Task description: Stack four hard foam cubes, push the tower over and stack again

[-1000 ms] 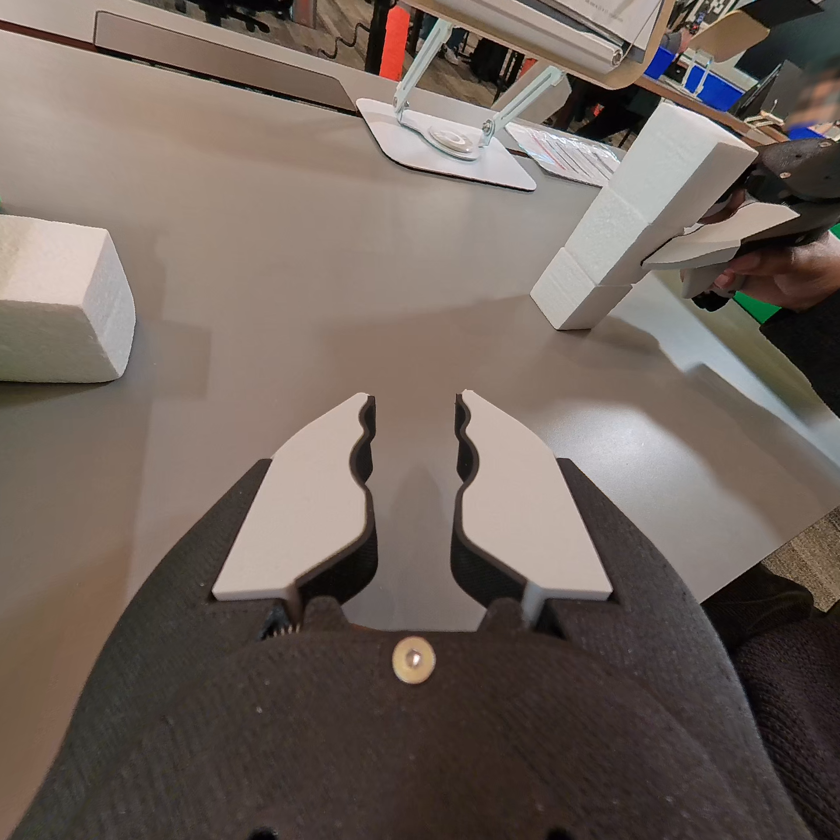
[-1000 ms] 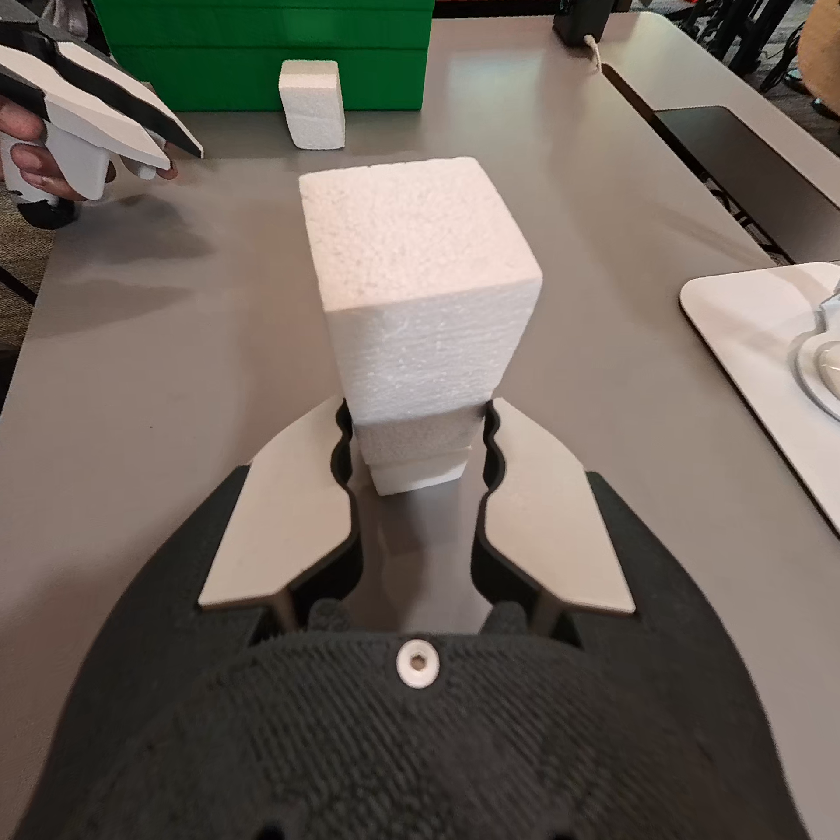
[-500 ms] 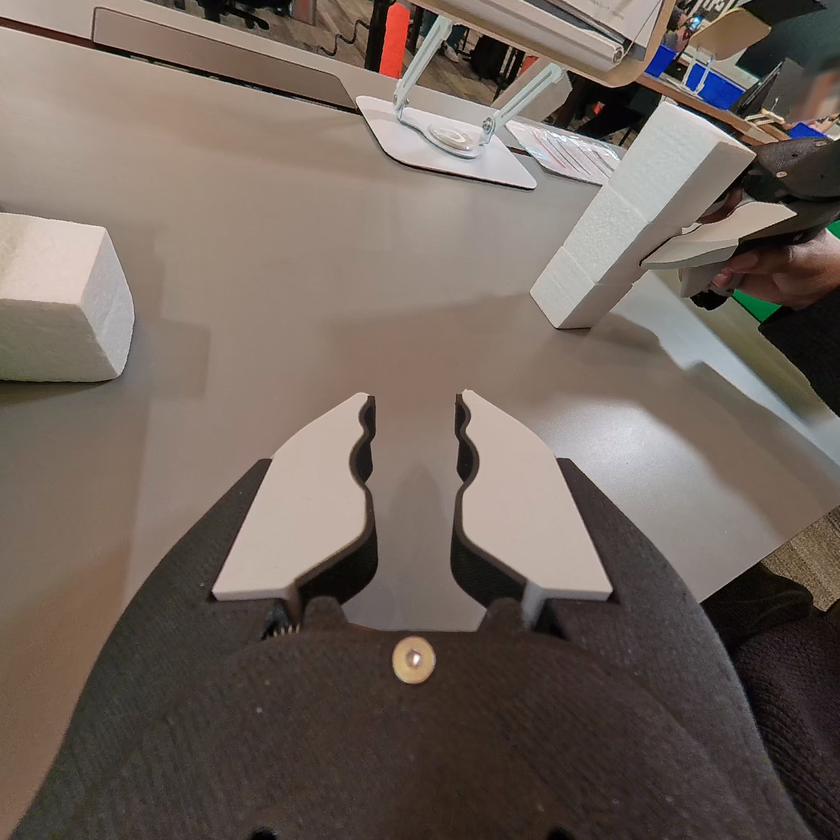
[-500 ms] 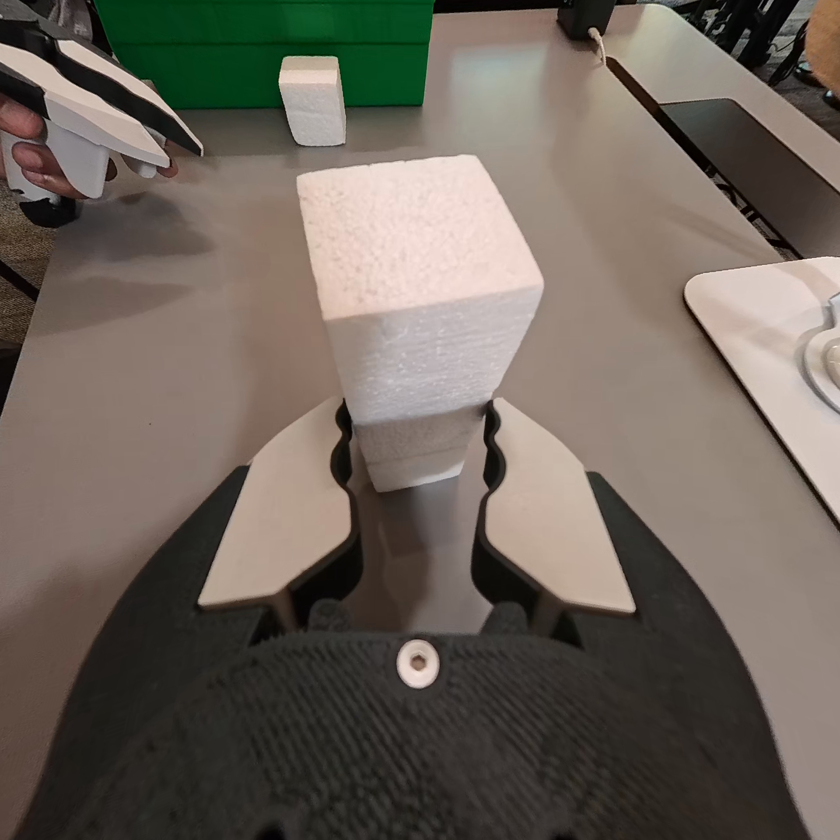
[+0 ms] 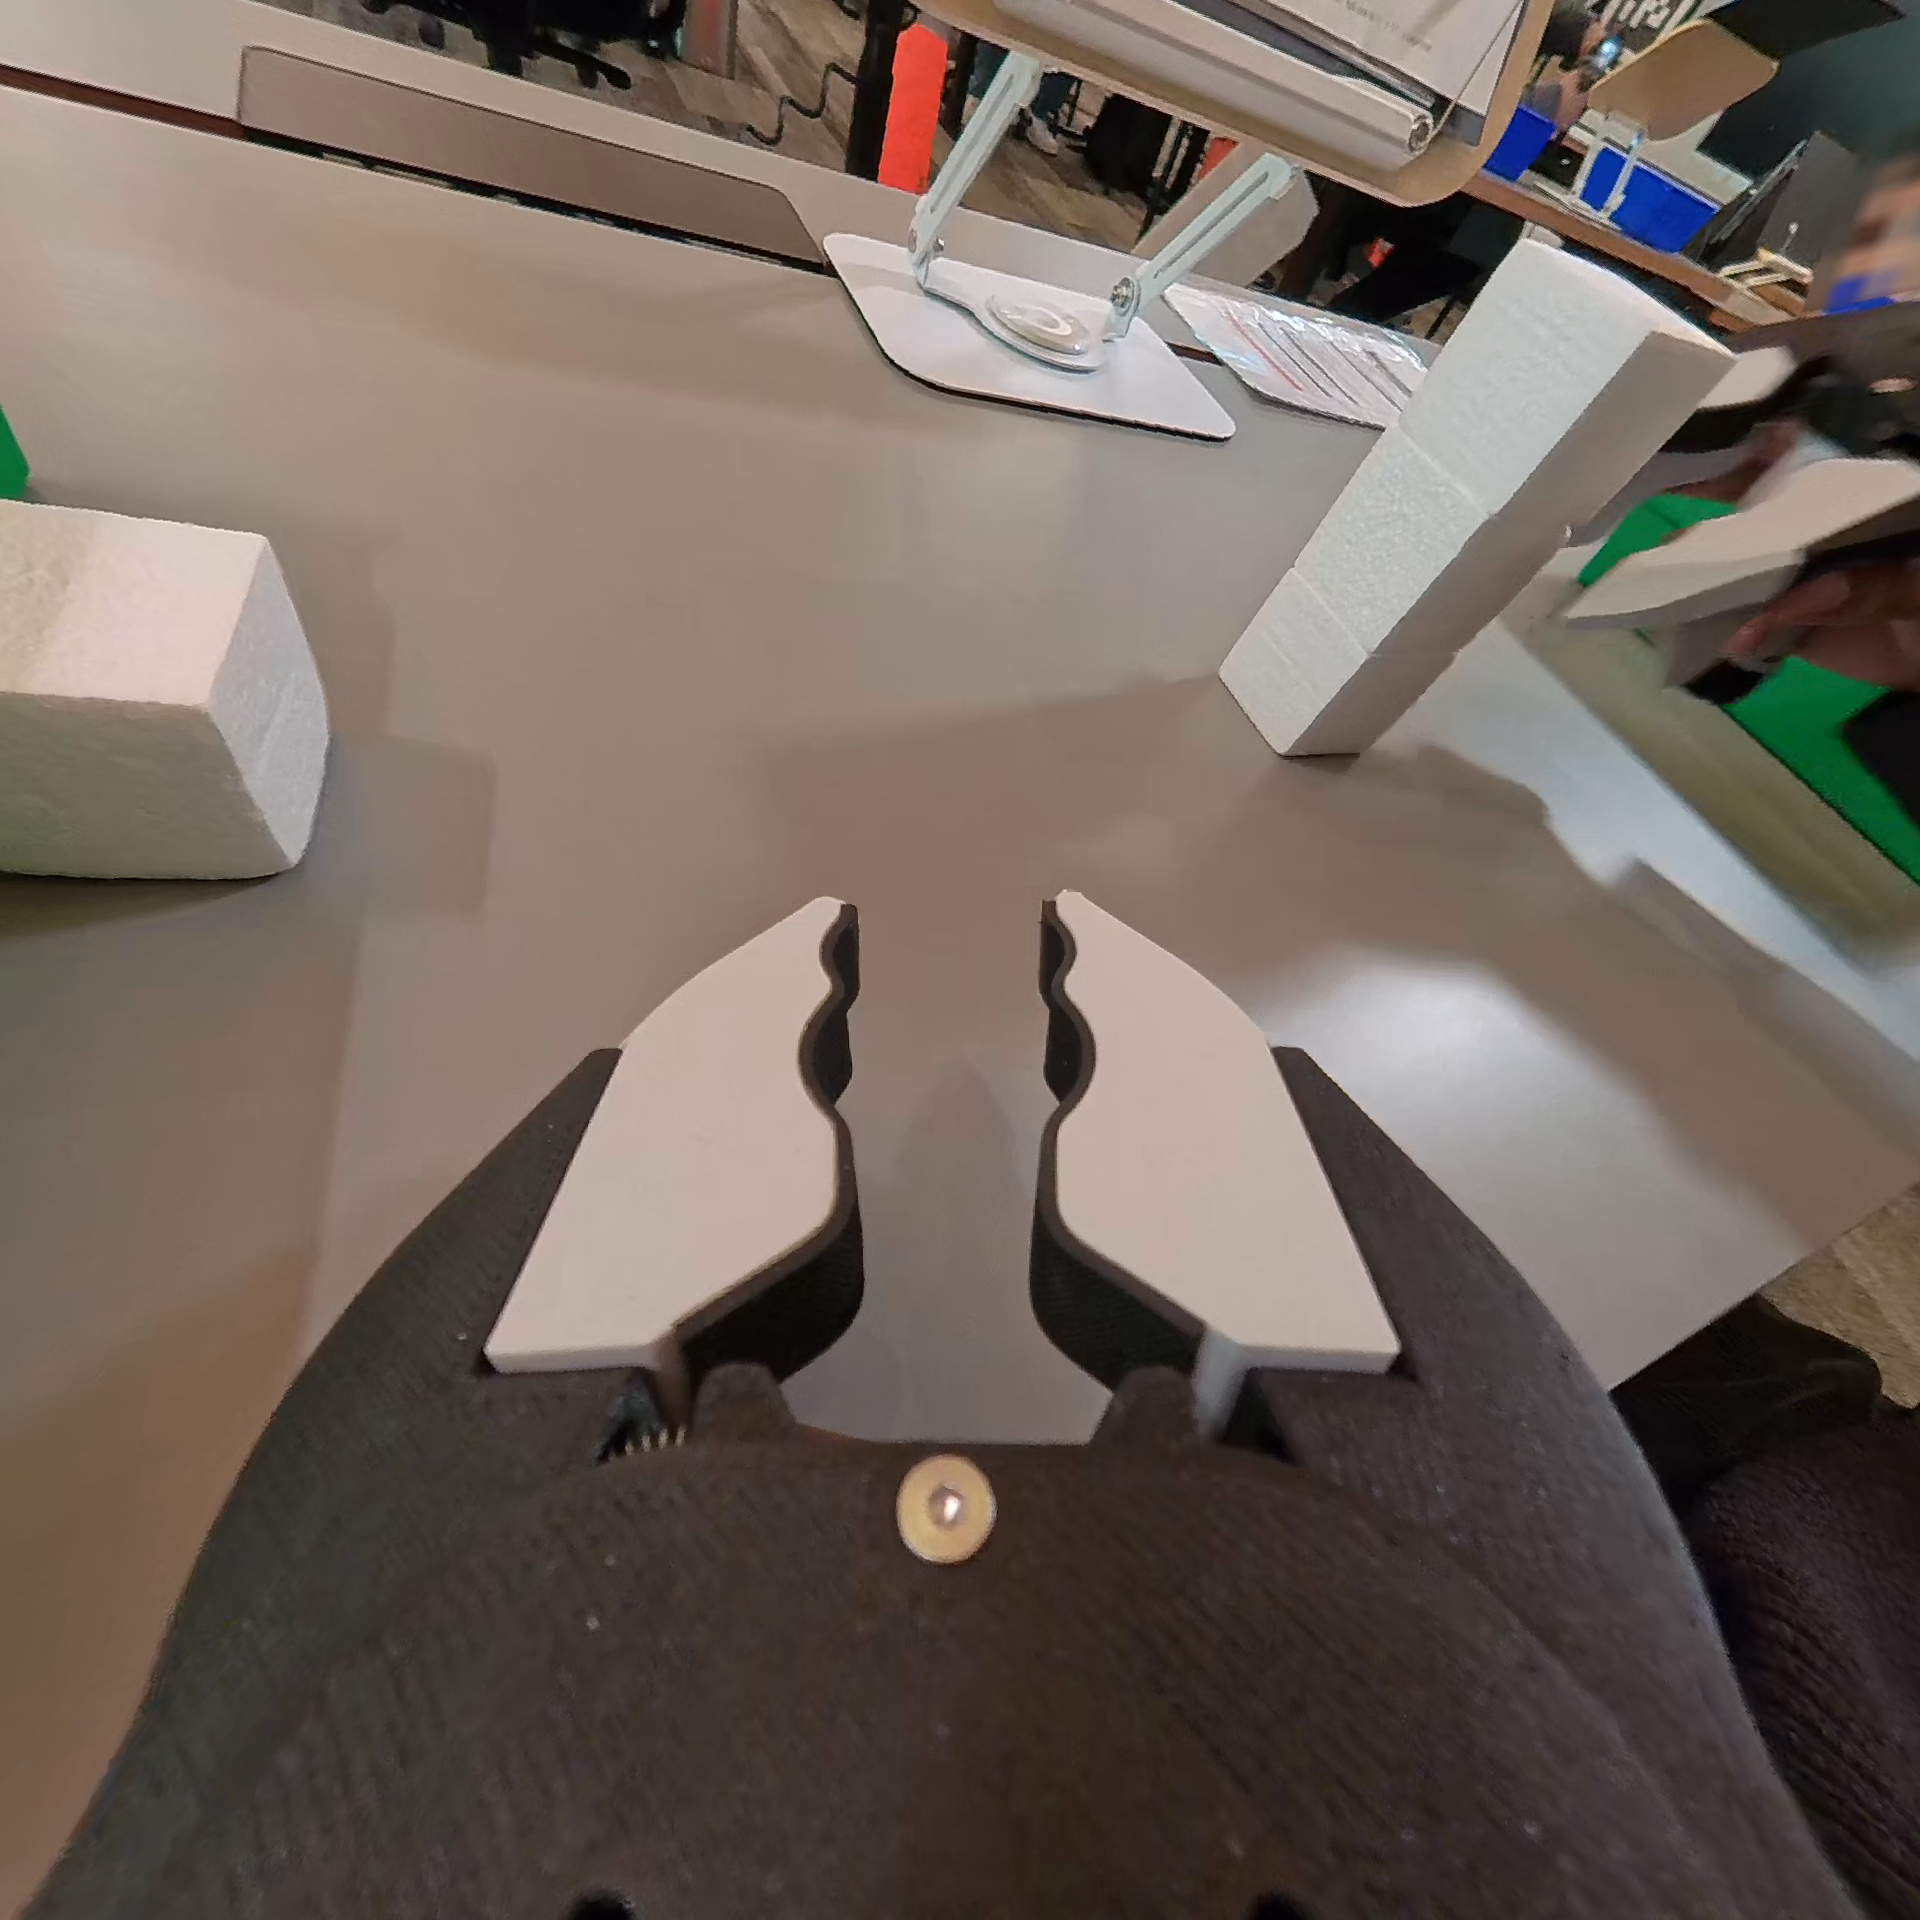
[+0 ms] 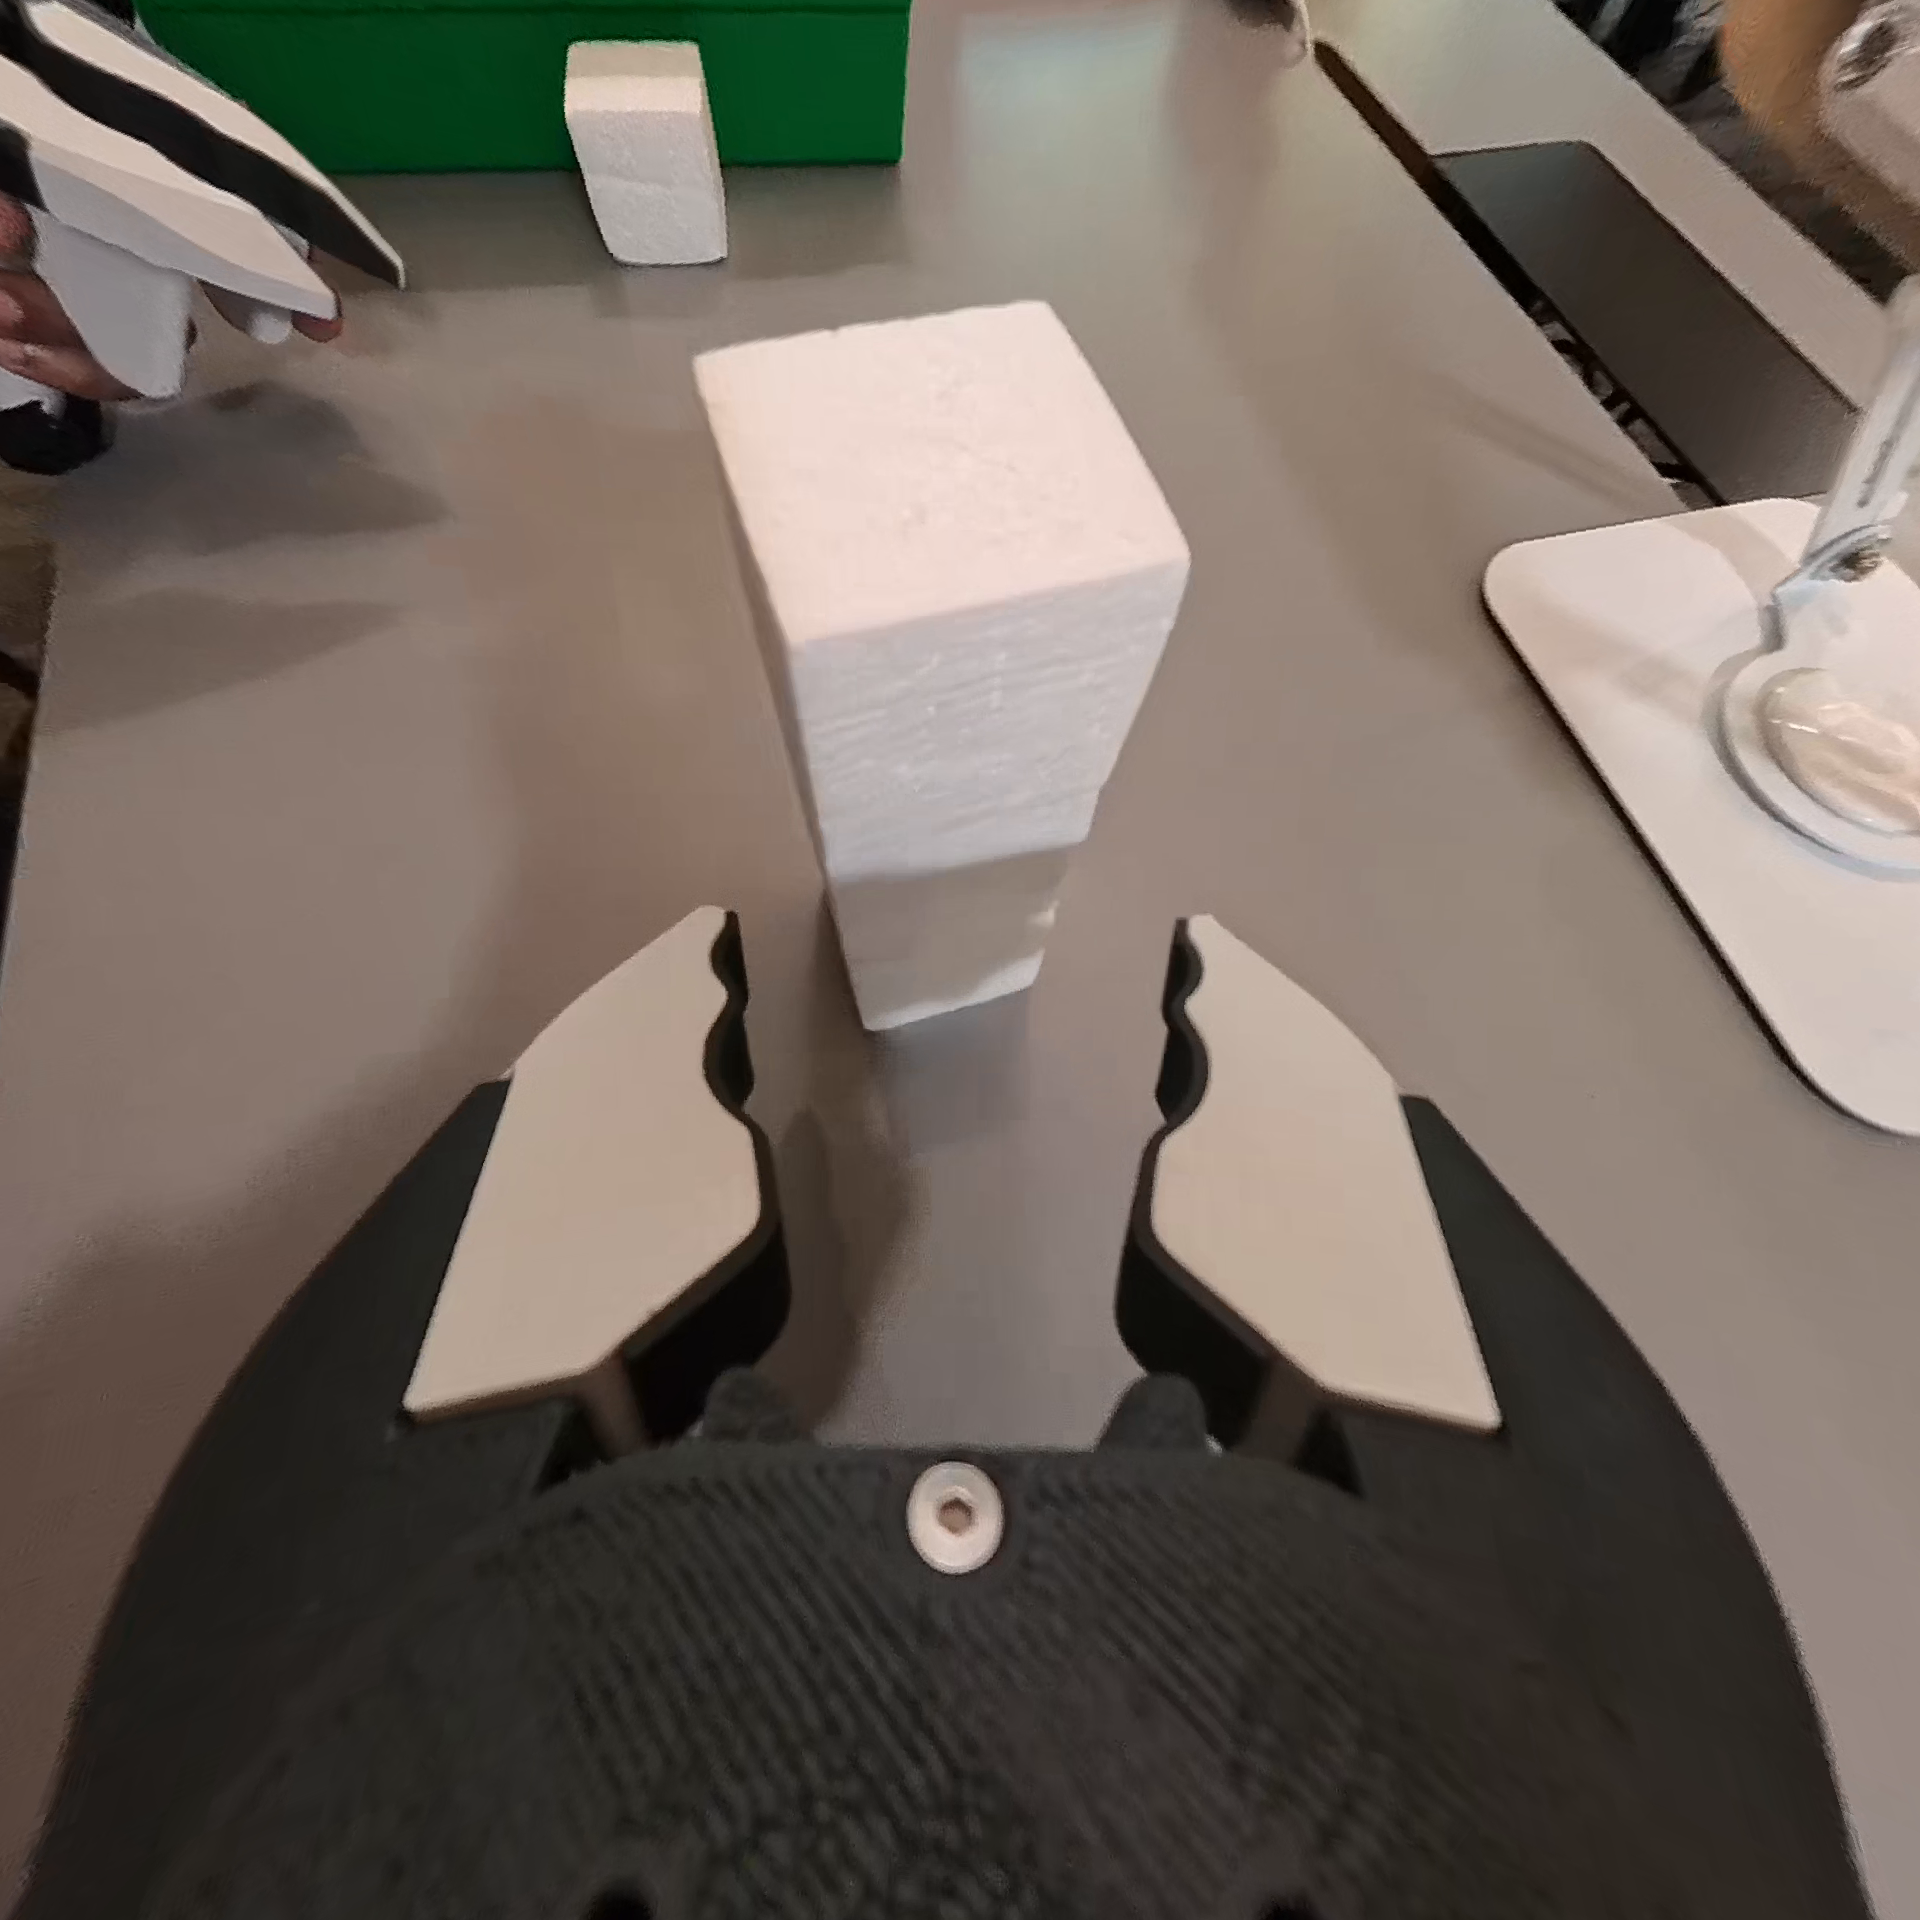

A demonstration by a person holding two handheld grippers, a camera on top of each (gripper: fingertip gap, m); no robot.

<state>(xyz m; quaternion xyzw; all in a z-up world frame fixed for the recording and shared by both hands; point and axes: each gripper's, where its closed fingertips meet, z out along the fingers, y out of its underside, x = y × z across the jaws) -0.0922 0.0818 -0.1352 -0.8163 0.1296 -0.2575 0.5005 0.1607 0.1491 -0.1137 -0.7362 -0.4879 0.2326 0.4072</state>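
Observation:
A stack of three white foam blocks [image 6: 935, 665] stands on the grey table [image 6: 312, 831], just ahead of my right gripper [image 6: 956, 920]. The right gripper is open, empty, and clear of the stack. The stack also shows in the left wrist view [image 5: 1455, 499], with the right gripper [image 5: 1704, 561] blurred beside it. My left gripper [image 5: 948, 904] is open and empty, hovering over bare table. A single foam block [image 5: 145, 707] lies to its left, and shows far off in the right wrist view [image 6: 644, 156]. The left gripper [image 6: 187, 218] shows at top left there.
A green box [image 6: 520, 73] stands behind the single block. A white stand base [image 6: 1683, 748] with metal arms sits to the right; it also shows in the left wrist view [image 5: 1018, 332]. A dark mat [image 6: 1621, 249] lies at the far right. The table edge [image 5: 1766, 1226] runs to the right. One gripper's finger ends stand about 25 cm off the other's.
My right gripper opened, let go of the foam stack and drew back from it. The stack stays standing. The left gripper has barely moved.

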